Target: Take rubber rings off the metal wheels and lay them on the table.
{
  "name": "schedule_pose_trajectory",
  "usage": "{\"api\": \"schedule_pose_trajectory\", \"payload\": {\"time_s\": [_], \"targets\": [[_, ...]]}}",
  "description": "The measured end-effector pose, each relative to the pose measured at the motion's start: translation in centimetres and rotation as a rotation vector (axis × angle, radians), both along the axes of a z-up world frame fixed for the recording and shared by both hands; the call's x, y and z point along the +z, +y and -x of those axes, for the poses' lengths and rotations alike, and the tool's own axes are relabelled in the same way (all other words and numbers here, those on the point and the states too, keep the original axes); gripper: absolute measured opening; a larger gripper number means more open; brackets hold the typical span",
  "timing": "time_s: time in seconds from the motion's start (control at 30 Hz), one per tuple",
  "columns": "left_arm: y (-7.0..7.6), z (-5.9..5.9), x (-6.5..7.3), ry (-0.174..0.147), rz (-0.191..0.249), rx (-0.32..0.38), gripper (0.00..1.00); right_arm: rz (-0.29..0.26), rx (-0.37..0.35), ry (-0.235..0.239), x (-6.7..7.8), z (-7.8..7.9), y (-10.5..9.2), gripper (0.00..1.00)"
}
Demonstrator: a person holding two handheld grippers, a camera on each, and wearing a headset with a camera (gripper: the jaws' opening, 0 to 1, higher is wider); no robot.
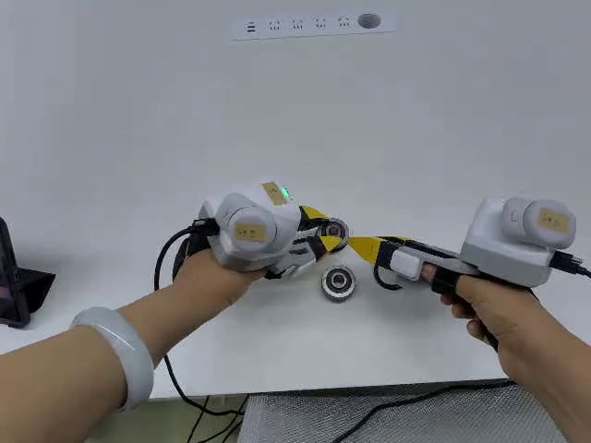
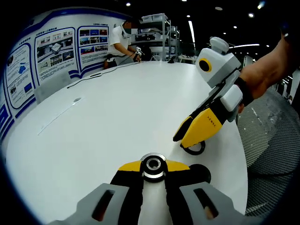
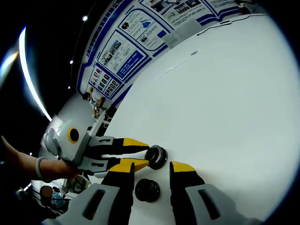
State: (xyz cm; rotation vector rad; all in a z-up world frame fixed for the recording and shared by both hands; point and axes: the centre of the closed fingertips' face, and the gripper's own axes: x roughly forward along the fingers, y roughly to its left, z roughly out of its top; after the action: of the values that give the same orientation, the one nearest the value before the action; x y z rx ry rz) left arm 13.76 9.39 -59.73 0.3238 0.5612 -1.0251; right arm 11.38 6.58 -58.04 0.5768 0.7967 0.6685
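Jaws of the left tool (image 2: 153, 165) clamp a shiny metal wheel (image 3: 156, 156), while the right tool (image 3: 152, 167) stands open, tips just above a thin black rubber ring (image 2: 194, 148) on the smooth white worktop (image 2: 117, 117). That ring looks done; next, I judge, the dark-banded second wheel (image 1: 339, 282) nearby needs gripping and peeling.

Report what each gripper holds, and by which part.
The left gripper grips a metal wheel by its rim, a jaw on either side. The right gripper is open; a rubber ring lies at its tip, hold unclear.
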Motion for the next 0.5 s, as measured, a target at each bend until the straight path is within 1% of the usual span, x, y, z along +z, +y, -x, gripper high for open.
{"api": "schedule_pose_trajectory", "payload": {"time_s": [0.17,0.3,0.5], "targets": [[0.05,0.11,-0.41,0.009,-0.022,-0.009,0.15,-0.002,-0.001,0.0,0.04,-0.03,0.06,0.31],[0.04,0.02,-0.46,0.011,-0.024,-0.009,0.14,-0.006,-0.003,0.0,0.09,-0.08,0.2,0.31],[0.02,0.07,-0.47,0.01,-0.025,-0.014,0.14,-0.02,-0.015,0.019,-0.27,-0.15,0.38,0.3]]}}
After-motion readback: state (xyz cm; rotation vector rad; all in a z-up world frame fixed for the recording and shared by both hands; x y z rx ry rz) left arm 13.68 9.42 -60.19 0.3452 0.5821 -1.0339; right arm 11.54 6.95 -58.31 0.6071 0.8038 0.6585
